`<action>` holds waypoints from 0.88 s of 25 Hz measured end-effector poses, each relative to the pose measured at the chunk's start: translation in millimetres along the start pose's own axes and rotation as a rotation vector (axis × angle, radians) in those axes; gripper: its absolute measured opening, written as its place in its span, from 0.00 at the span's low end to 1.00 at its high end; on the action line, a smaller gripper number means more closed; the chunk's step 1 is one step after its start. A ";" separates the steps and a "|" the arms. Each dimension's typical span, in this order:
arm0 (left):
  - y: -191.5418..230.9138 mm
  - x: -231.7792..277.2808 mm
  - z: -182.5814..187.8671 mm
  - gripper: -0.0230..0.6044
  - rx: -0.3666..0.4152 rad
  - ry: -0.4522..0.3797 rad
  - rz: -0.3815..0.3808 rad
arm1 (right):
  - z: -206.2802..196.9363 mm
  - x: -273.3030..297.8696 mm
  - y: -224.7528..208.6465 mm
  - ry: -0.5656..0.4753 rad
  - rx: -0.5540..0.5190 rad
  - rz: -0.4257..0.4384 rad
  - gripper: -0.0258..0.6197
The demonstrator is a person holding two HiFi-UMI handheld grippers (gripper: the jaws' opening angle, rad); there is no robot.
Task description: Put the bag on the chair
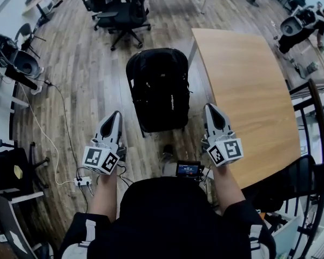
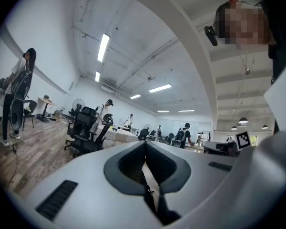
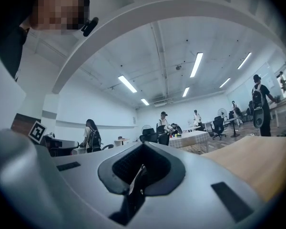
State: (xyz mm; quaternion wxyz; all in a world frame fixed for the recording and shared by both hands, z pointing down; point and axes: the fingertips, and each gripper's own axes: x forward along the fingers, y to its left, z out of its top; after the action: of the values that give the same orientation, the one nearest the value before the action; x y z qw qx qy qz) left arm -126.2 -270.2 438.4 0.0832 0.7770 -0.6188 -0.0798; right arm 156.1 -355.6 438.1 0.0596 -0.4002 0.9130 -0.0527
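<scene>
A black backpack (image 1: 158, 90) stands upright in the middle of the head view, just ahead of both grippers. It covers the chair under it, of which only thin dark legs (image 1: 143, 133) peek out at its lower edge. My left gripper (image 1: 116, 114) is held to the bag's lower left, apart from it, jaws shut and empty. My right gripper (image 1: 209, 107) is at the bag's lower right beside the table edge, also shut with nothing in it. In the left gripper view the left gripper (image 2: 145, 146) points up at the room, and the right gripper (image 3: 143, 148) does the same in its own view.
A wooden table (image 1: 248, 85) runs along the right of the bag. Black office chairs (image 1: 121, 12) stand farther off on the wood floor. A white cable and power strip (image 1: 83, 181) lie at the lower left. A black frame chair (image 1: 310, 144) is at the far right. People (image 2: 19, 94) stand about the room.
</scene>
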 end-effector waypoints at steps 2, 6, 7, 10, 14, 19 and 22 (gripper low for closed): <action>-6.8 -26.2 -4.1 0.04 0.017 0.006 -0.004 | -6.6 -22.2 15.5 0.003 0.010 -0.012 0.06; -19.4 -81.8 -13.6 0.04 0.029 0.031 -0.016 | -21.7 -63.7 56.1 0.038 -0.004 -0.017 0.06; -22.3 -96.9 -16.8 0.04 0.022 0.037 -0.019 | -24.4 -73.8 67.4 0.044 -0.007 -0.018 0.06; -31.2 -137.3 -24.8 0.04 0.019 0.039 -0.011 | -30.8 -100.7 94.2 0.057 -0.016 -0.019 0.06; -46.2 -167.9 -41.7 0.04 0.020 0.053 0.010 | -39.1 -135.7 101.6 0.086 -0.019 -0.057 0.06; -61.8 -187.9 -52.6 0.04 0.009 0.063 0.035 | -47.5 -156.5 104.3 0.126 0.031 -0.026 0.06; -74.7 -192.4 -52.2 0.04 0.008 0.059 0.049 | -48.6 -165.4 98.0 0.134 0.022 -0.005 0.06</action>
State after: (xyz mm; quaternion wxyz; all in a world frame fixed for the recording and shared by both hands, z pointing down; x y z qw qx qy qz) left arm -86.1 -64.5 476.2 0.1004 0.7640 -0.6353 -0.0524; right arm 188.9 -165.3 482.9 0.0029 -0.3973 0.9133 -0.0896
